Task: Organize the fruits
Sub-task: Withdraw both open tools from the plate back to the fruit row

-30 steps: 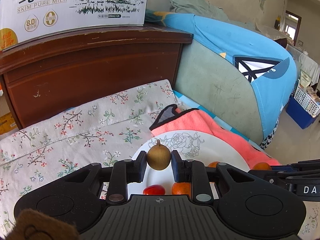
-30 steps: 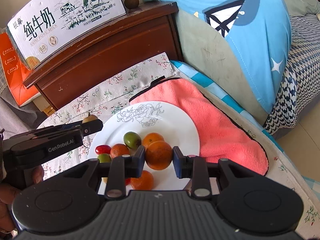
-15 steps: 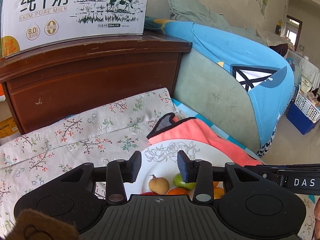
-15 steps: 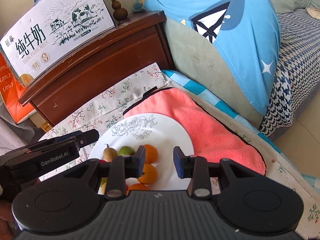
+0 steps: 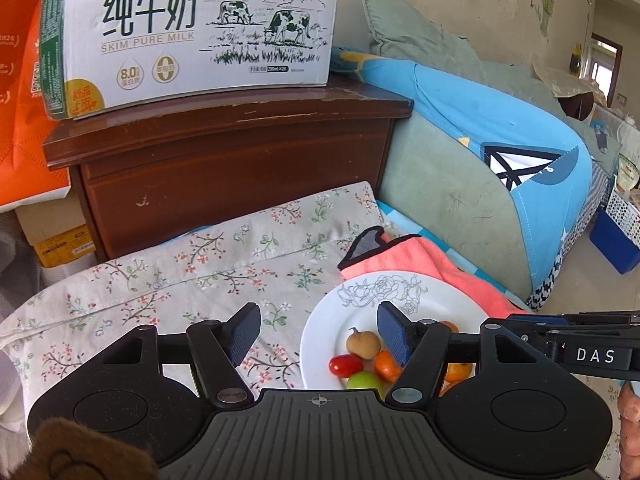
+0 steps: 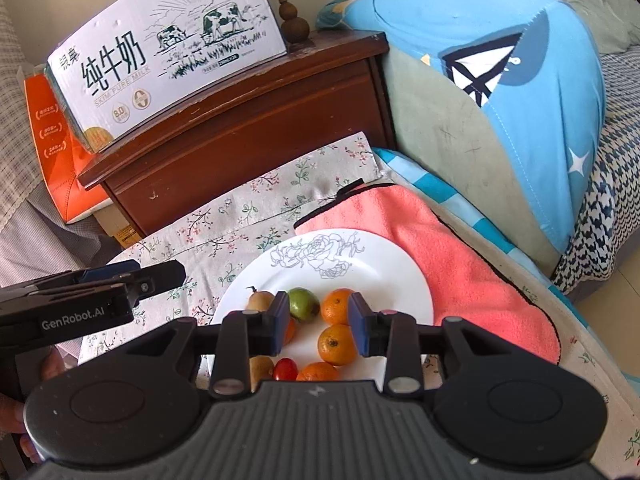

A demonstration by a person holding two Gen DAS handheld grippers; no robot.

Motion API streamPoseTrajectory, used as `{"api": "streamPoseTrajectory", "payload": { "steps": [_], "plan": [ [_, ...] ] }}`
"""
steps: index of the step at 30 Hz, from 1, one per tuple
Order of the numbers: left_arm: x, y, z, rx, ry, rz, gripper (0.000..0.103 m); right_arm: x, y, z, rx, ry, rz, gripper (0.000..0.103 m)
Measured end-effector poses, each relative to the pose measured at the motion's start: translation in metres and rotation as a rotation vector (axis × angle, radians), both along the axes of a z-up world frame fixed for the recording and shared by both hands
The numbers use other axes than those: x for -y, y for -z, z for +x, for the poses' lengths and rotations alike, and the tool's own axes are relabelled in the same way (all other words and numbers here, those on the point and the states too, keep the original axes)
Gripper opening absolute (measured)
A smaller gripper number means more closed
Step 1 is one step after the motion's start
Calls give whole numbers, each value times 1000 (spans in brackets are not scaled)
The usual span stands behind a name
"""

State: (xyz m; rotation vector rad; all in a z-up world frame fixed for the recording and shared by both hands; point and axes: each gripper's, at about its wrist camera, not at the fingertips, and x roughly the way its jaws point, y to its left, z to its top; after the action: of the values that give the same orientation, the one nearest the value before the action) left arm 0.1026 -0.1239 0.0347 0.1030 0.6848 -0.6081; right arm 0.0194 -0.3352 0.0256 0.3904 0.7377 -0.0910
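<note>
Milk carton reads "SKIM PURE MILK". Left gripper empty, jaws opening. Right gripper parted, gripping nothing, above plate.

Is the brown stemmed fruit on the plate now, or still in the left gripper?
On the plate. The brown fruit lies on the white plate; the left gripper has nothing between its opening jaws.

A home bedroom: a bed with blue bedding, a wooden nightstand and a milk carton.
</note>
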Motion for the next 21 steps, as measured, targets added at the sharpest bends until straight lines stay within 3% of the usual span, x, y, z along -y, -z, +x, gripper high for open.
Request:
{"api": "streamPoseTrajectory", "payload": {
  "steps": [8, 21],
  "plan": [
    [-36, -3, -9, 4, -47, 25, 64, -22, 0, 0, 9, -99, -28, 34],
    [-77, 10, -19, -39, -45, 72, 64, -59, 3, 8, 18, -259, -30, 34]
  ]
}}
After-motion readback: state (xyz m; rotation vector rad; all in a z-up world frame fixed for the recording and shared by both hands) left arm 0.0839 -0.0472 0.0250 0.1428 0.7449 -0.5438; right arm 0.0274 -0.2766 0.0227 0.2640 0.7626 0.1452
